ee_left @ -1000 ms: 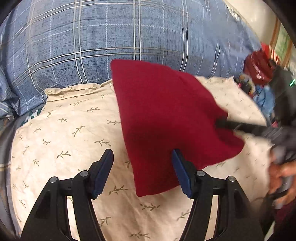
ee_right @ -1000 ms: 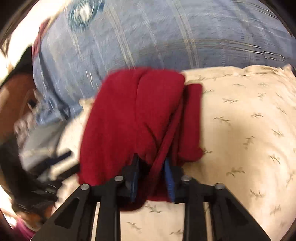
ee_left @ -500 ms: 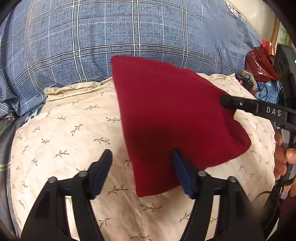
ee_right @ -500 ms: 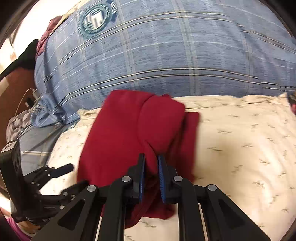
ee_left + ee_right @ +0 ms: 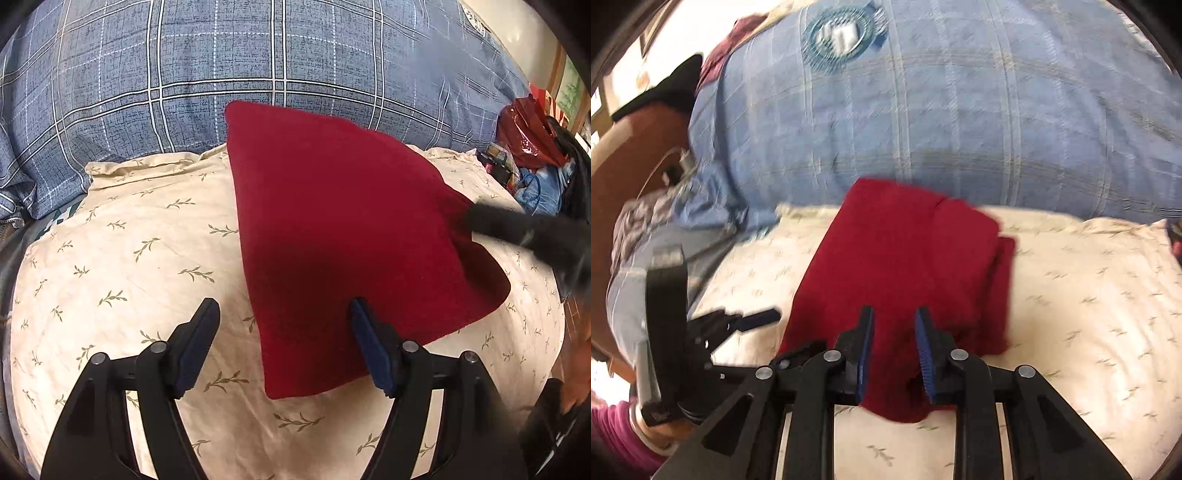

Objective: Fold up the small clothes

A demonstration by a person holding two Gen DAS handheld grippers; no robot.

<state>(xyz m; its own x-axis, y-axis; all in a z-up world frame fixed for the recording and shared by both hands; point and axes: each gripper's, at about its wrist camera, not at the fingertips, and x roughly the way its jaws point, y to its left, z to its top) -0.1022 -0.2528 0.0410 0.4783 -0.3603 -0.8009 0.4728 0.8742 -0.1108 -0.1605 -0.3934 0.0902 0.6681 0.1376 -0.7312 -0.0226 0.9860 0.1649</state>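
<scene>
A dark red folded garment (image 5: 332, 221) lies flat on a cream leaf-print pillow (image 5: 147, 258). My left gripper (image 5: 283, 306) is open and hovers over its near corner, with its right finger above the cloth and its left finger above the pillow. In the right wrist view the red garment (image 5: 897, 258) shows a folded layer on its right side. My right gripper (image 5: 894, 312) is at the garment's near edge. Its jaws are opening; the cloth lies between and under them and the pads do not press on it. The same gripper appears blurred as the right gripper (image 5: 517, 229) at the cloth's right edge.
A blue plaid duvet (image 5: 221, 55) rises behind the pillow. A red bag (image 5: 532, 133) and clutter lie at the far right. A brown headboard (image 5: 628, 158) stands at the left. The left gripper (image 5: 753, 319) and a pink sleeve (image 5: 613, 435) are at lower left.
My right gripper was shut on the garment's fold half a second ago; now its jaws stand apart and it has drawn back a little. The left gripper has kept still.
</scene>
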